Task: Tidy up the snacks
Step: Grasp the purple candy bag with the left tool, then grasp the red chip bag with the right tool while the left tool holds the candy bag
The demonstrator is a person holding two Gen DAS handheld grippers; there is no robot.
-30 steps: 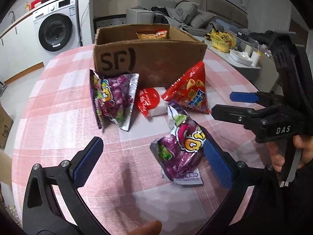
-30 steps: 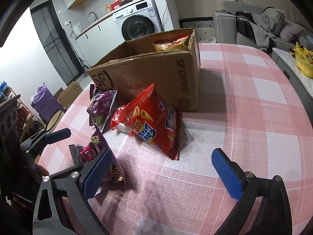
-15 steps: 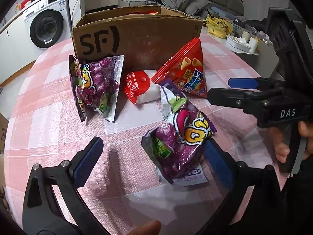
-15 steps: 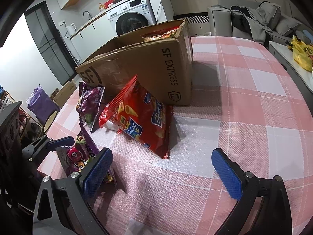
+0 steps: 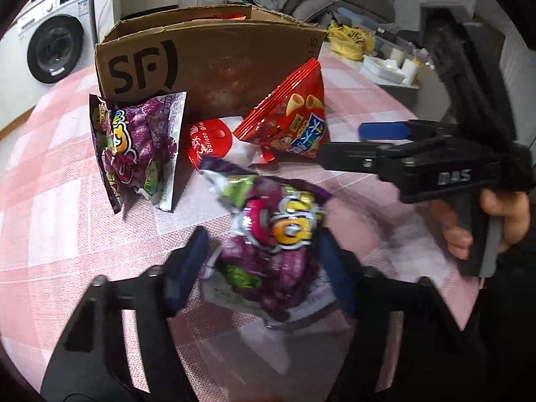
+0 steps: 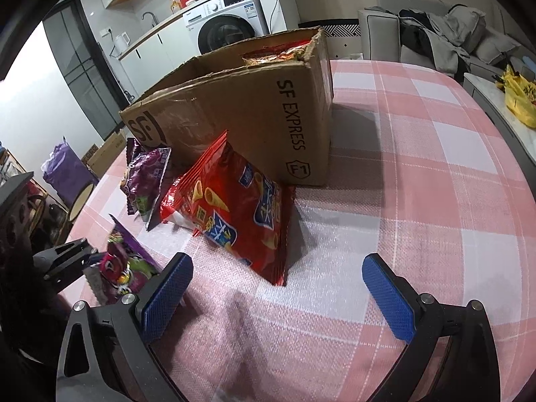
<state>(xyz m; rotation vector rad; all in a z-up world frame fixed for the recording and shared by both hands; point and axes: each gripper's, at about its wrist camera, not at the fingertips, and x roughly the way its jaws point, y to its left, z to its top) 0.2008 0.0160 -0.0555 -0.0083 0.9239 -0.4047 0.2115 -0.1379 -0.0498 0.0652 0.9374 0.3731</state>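
My left gripper (image 5: 264, 261) clenched on 1 purple candy bag (image 5: 278, 244), 2nd purple bag (image 5: 134, 147) by cardboard box (image 6: 241, 107), 1 red chip bag (image 6: 234, 211), right gripper (image 6: 274, 291) released, jaws wide.

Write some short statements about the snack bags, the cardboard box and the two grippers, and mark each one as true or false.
1. The left gripper has its fingers on both sides of a purple candy bag. True.
2. The right gripper is shut on the red chip bag. False: its fingers are wide apart and hold nothing; the bag stands ahead of them.
3. The cardboard box is empty. False: a snack packet shows at its far end.
4. A second purple bag leans by the box's front wall. True.
5. The red chip bag lies flat on the tablecloth. False: it stands up on its edge.
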